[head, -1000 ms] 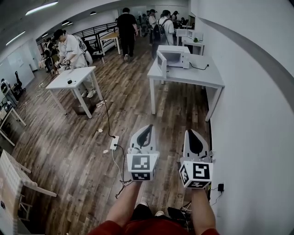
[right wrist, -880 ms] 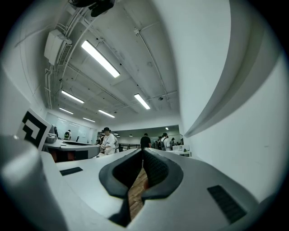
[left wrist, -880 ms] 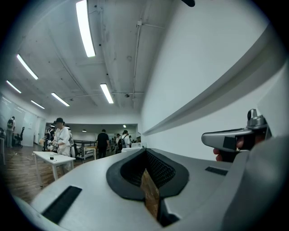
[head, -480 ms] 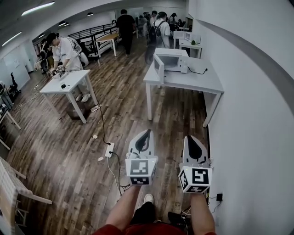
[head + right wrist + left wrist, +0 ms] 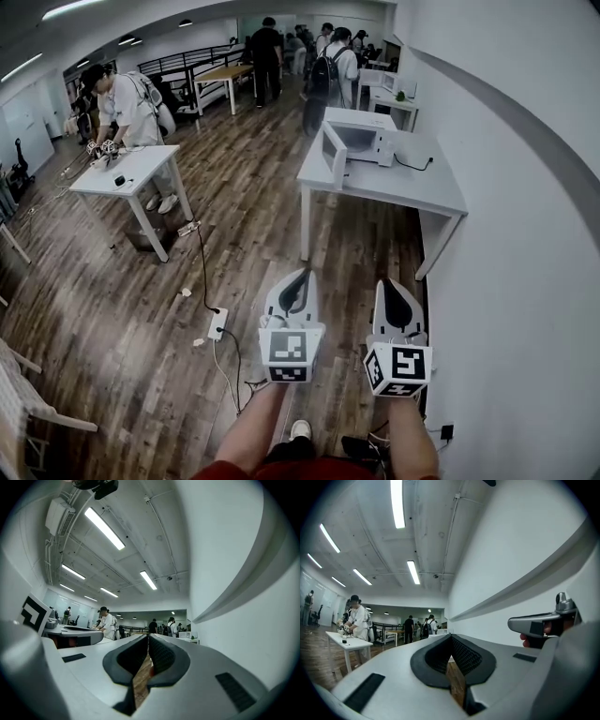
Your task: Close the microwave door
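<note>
A white microwave stands on a grey table ahead by the right wall, and its door hangs open toward the left. Both grippers are held side by side over the wooden floor, well short of the table and pointing at it. The left gripper is shut with nothing in it; in the left gripper view its pads meet at the tip. The right gripper is also shut and empty, and its tips touch in the right gripper view.
A white table with a person working at it stands to the left. A power strip and its cable lie on the floor ahead left. The white wall runs along the right. Several people stand further back.
The person has walked forward. Both grippers have moved with them toward the microwave table, which now looks nearer. Their jaws have stayed as they were.
</note>
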Tool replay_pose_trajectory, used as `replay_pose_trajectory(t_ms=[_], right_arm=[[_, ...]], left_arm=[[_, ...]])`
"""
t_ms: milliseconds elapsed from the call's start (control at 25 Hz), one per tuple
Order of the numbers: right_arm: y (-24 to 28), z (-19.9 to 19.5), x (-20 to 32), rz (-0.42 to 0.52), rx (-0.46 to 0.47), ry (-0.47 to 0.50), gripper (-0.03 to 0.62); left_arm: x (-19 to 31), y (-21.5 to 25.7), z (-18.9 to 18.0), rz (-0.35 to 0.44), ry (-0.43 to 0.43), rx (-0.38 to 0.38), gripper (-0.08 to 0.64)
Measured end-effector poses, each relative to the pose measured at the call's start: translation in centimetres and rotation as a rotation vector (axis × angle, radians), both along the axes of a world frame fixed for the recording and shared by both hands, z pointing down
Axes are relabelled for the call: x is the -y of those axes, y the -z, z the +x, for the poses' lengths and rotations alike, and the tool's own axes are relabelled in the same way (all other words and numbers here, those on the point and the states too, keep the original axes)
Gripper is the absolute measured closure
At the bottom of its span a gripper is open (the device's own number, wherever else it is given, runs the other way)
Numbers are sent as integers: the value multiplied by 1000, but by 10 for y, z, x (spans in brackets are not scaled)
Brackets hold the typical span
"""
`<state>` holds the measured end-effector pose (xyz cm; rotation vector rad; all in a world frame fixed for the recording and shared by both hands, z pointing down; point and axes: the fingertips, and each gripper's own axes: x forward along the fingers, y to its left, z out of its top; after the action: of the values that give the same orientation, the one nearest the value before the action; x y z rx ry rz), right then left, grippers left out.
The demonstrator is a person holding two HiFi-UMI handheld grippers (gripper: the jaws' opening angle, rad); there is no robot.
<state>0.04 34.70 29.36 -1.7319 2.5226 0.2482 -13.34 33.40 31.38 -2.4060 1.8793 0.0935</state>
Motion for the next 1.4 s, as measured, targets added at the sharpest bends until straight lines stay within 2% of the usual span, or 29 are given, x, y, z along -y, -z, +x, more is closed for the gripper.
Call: replay_pose_trajectory(t_ms=[280, 560, 760, 1160, 1400], right_arm=[[-2, -14, 58, 0, 5, -10, 563], [-12, -9, 113, -9, 22, -18, 563], [-20, -2, 173, -9, 34, -10, 563], [-20, 41, 313, -13, 54, -8, 563], [-21, 71, 379, -19, 65, -26, 563]], left_arm=[[59, -4, -11, -4, -16, 5, 534], [113, -11, -7, -9, -26, 21, 534], [170, -17, -1, -4, -18, 27, 534], [312, -12, 39, 13, -6, 34, 534], [378, -10, 63, 18, -8, 35, 534]])
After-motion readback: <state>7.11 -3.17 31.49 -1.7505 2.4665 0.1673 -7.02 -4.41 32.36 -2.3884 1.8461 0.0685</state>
